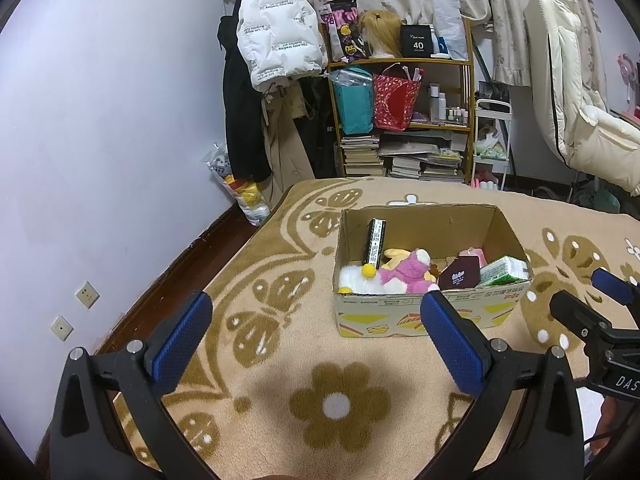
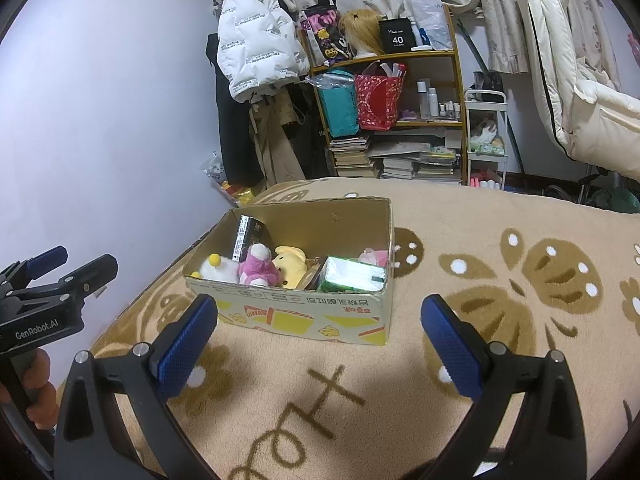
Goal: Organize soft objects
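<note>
Both tools, left (image 1: 316, 320) & right (image 2: 319, 322), gape wide w/ nothing held over tan butterfly-print fleece blanket (image 2: 480, 240), open cardboard box (image 2: 304, 316) of plush toys on it, cluttered wooden shelf (image 2: 400, 56) behind.

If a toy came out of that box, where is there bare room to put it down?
The blanket right of the cardboard box lies bare, as does the strip between the box and both open grippers. Inside the box is crowded with plush toys and packets.

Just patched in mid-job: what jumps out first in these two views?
The open cardboard box on the beige blanket, straight ahead of both grippers, crammed with a pink plush, a yellow plush, a white plush and a green pack. Left gripper and right gripper are open and empty, short of it.
</note>
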The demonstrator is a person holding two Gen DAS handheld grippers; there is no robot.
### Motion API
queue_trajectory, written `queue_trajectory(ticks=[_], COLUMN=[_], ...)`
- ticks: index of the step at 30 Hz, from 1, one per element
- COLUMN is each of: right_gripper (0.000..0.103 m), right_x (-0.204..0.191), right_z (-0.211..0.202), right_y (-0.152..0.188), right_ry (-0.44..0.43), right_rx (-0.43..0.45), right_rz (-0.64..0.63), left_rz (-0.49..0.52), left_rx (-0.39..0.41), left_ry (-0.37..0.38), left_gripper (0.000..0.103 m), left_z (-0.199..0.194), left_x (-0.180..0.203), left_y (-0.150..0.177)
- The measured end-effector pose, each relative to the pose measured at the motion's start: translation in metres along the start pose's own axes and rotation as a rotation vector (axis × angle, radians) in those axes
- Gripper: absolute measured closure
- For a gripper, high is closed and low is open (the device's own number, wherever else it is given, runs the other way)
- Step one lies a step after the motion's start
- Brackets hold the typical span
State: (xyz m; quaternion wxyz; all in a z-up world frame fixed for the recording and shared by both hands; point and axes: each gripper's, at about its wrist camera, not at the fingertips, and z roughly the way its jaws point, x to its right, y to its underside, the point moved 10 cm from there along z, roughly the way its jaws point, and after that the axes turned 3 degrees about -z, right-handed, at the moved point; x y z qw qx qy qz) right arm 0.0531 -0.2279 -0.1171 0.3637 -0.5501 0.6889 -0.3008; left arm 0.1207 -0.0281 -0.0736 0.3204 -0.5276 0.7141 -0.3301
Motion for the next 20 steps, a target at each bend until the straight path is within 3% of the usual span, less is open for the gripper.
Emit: queue_trajectory(ticks=[20], right_gripper=[0.0], right_x=[0.0033], right_z=[0.0003], right_y=[0.0011], right_ry=[0.0], right_rx=[0.0], right_rz=[0.003], left_rz=[0.011], left_rx=[-0.011], left_ry=[-0.001], left_gripper=[0.0], left_z=[0.0056], left_x=[-0.0023], left_y=[0.0073])
